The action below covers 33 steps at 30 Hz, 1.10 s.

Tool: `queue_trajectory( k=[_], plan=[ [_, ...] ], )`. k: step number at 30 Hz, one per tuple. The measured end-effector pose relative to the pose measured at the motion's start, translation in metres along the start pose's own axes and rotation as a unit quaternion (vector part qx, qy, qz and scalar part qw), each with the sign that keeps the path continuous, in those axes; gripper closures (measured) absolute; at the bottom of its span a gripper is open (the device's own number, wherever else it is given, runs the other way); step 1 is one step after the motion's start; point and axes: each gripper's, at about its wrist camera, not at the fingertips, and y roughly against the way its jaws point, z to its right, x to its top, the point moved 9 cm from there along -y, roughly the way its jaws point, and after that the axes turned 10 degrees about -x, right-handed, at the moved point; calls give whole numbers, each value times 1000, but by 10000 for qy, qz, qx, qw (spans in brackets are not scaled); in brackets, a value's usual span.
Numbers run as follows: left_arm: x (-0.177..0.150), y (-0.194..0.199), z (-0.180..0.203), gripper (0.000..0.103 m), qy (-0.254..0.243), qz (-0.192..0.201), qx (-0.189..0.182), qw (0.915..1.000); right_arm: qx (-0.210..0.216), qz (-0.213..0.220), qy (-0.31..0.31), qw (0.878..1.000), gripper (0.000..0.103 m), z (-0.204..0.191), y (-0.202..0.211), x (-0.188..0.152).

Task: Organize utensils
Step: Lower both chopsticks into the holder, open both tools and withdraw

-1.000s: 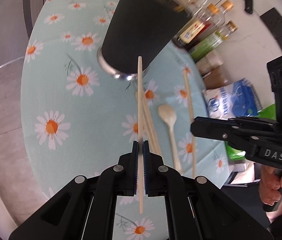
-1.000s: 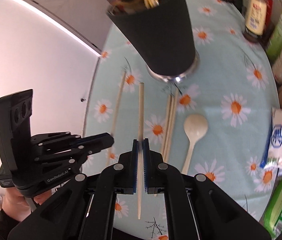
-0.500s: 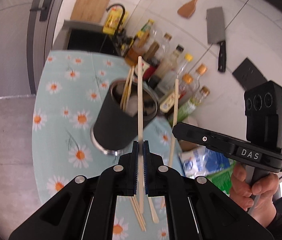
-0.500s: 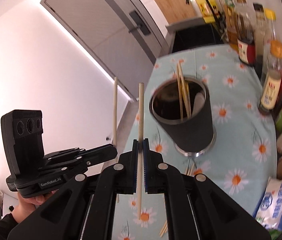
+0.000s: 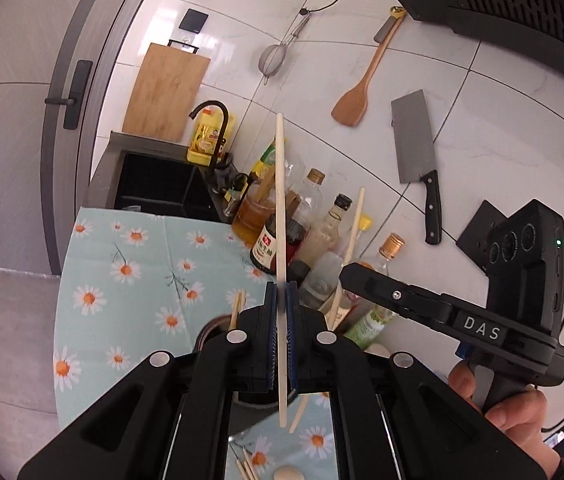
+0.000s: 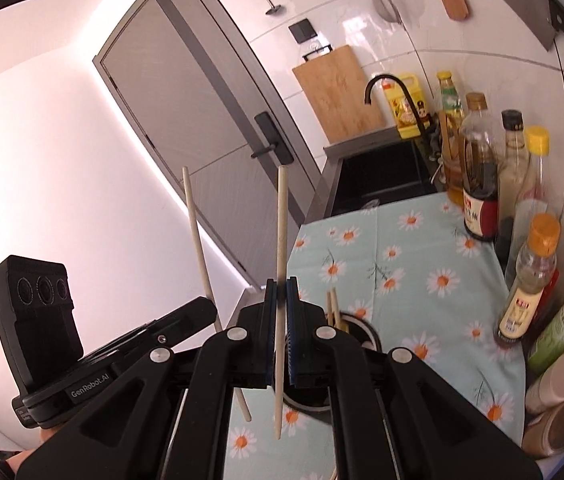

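Two matte-black hand-held grippers: the left hand-held gripper (image 5: 281, 300) has blue-ribbed pads and silver round screws on angular linkage arms. At 4 o'clock in the left wrist view, the right hand-held gripper (image 5: 352, 274) bears white "DAS" lettering, a three-lens camera block and a green light, above bare-skinned fingers (image 5: 522, 420). The left unit's side reads "GenRobot.AI".

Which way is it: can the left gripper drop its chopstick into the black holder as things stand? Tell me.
Probably yes. The left gripper is shut on its chopstick, held upright just above the black holder. The holder's mouth looks open; only a few chopsticks stand inside, though the gripper hides much of it.
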Motion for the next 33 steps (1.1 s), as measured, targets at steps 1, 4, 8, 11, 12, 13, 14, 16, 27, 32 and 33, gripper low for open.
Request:
queue_trajectory(
  k=[1,4,8,11,12,13,14,16,27,32,33],
  plan=[
    [2,-2,-1,99,-37,16,11,10000,-2,75,-6,10000,97,1,-1,4],
    [8,-9,-3,99,-167,150,42,9997,-42,323,14,9995,97,4,-3,17],
    [9,-19,-6,99,-206,179,31,9996,-213,488,79,9986,97,8,-12,21],
    [5,-25,-8,99,-267,178,74,9995,-296,384,117,9988,97,11,-26,14],
    [3,-28,-10,99,-258,148,81,9995,-315,354,126,9988,97,12,-29,12],
    [1,-30,-12,99,-239,130,91,9996,-343,318,126,9988,97,14,-33,9],
    [-1,-33,-13,99,-227,106,98,9996,-373,291,139,9988,97,15,-36,7],
    [-5,-38,-17,99,-224,25,145,9996,-420,257,162,9987,97,16,-39,4],
    [-19,-39,-30,98,-14,-306,265,9992,-433,155,22,9989,86,22,-35,4],
    [-22,-33,-29,98,81,-400,248,9989,-416,149,81,9990,86,16,-24,2],
    [-23,-33,-27,98,85,-421,225,9988,-405,150,90,9990,86,14,-21,1]
  ],
)
